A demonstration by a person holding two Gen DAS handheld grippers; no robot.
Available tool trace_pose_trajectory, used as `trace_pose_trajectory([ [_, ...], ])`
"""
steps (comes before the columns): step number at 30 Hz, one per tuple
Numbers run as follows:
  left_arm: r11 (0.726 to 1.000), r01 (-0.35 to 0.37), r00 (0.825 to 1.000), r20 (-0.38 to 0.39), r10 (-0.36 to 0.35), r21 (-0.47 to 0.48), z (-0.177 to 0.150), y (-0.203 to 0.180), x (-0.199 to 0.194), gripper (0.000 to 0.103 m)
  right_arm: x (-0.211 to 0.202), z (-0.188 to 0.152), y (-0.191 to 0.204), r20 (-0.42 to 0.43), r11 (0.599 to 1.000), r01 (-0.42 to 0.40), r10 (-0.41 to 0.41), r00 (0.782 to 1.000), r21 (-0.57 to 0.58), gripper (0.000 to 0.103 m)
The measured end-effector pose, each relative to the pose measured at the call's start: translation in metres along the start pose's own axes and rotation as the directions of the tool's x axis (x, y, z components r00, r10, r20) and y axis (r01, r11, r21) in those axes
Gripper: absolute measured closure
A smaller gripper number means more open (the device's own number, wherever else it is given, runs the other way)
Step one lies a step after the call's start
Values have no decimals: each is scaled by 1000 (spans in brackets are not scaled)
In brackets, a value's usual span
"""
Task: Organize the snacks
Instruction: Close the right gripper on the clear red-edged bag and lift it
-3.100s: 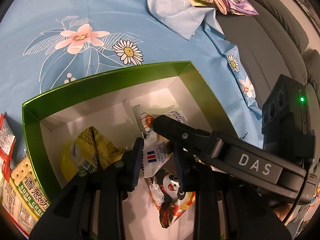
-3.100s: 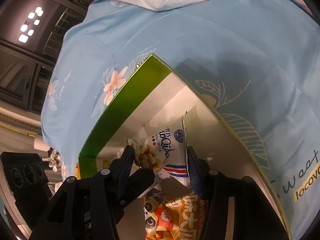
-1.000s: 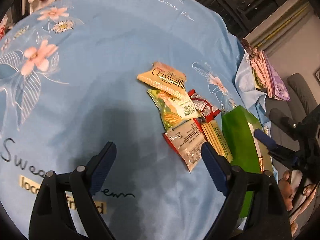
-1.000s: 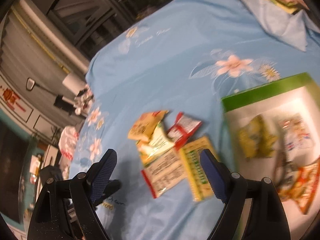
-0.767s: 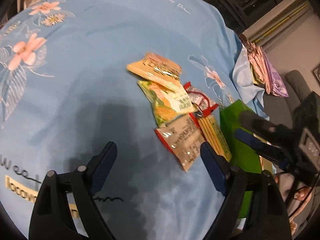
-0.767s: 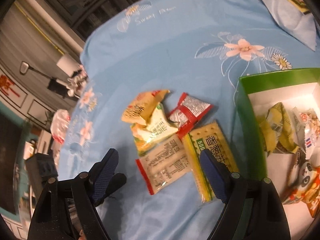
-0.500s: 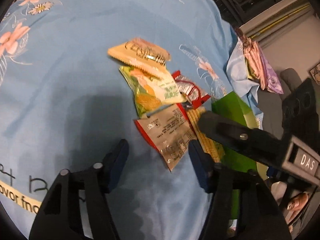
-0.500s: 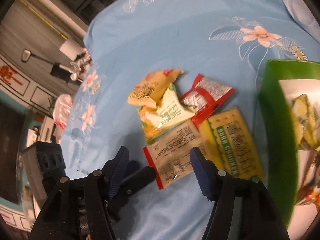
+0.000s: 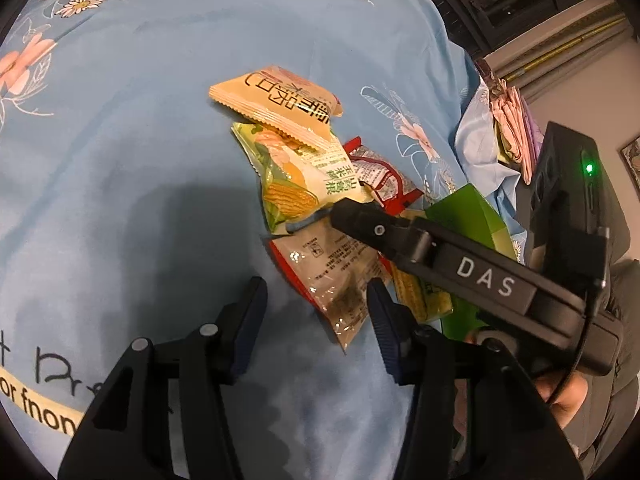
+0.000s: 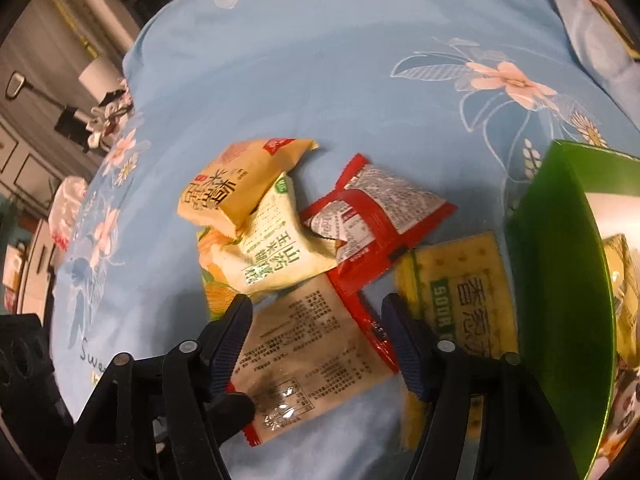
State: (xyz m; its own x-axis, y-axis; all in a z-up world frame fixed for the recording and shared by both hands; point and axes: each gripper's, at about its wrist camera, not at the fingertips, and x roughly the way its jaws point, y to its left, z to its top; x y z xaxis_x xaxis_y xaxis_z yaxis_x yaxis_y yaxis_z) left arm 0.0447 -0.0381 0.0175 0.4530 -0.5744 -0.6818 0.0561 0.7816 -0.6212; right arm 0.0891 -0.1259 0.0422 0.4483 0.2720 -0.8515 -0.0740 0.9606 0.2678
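Reaching for the next snack: the brown packet (image 10: 316, 344) lies back-up on the blue bedsheet (image 10: 360, 60), between the right tongs (image 10: 316, 340), apart and just closing, not yet clamped. The left tongs (image 9: 316, 316), also apart and closing, straddle its corner. Next, I judge: pinch, carry to the green box (image 10: 560, 280). Readable: "SODA" on the yellow cracker pack (image 10: 460, 292), "Sweet" on the sheet.

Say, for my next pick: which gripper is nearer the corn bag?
Right. The right gripper reaches the corn bag's edge; the left gripper sits further back. Both jaws, just closing, straddle the tan packet.
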Motion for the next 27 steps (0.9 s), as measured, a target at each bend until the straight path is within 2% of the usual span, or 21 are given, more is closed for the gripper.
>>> trace_pose_trajectory([
  [3, 1000, -14, 1000, 4, 14, 12, -1, -2, -1, 54, 0, 3, -5, 3, 1000, -23, 23, 1000, 7, 34],
  [6, 1000, -20, 1000, 6, 20, 16, -2, -1, -1, 56, -2, 2, -9, 35, 999, 34, -34, 999, 16, 34],
  [7, 1000, -20, 1000, 6, 20, 15, -2, -1, -1, 57, -1, 2, -9, 32, 999, 27, -27, 999, 19, 34],
  [9, 1000, -20, 1000, 6, 20, 13, -2, 0, -1, 58, -2, 2, -11, 23, 1000, -3, 3, 1000, 20, 34],
  [12, 999, -33, 999, 5, 33, 20, -2, -1, 1, 61, 6, -2, -12, -82, 988, -143, 147, 986, 54, 34],
  [16, 997, -66, 998, 7, 66, 44, -2, -4, 3, 71, 2, -9, -12, -81, 978, -198, 203, 976, 73, 39],
  [18, 994, -86, 996, 6, 85, 65, -3, -5, 3, 72, 2, -14, -14, -93, 964, -245, 254, 963, 101, 42],
  [27, 986, -105, 994, 15, 104, 128, -7, -14, 0, 73, -10, -38, -25, -68, 939, -303, 317, 946, 163, 54],
])
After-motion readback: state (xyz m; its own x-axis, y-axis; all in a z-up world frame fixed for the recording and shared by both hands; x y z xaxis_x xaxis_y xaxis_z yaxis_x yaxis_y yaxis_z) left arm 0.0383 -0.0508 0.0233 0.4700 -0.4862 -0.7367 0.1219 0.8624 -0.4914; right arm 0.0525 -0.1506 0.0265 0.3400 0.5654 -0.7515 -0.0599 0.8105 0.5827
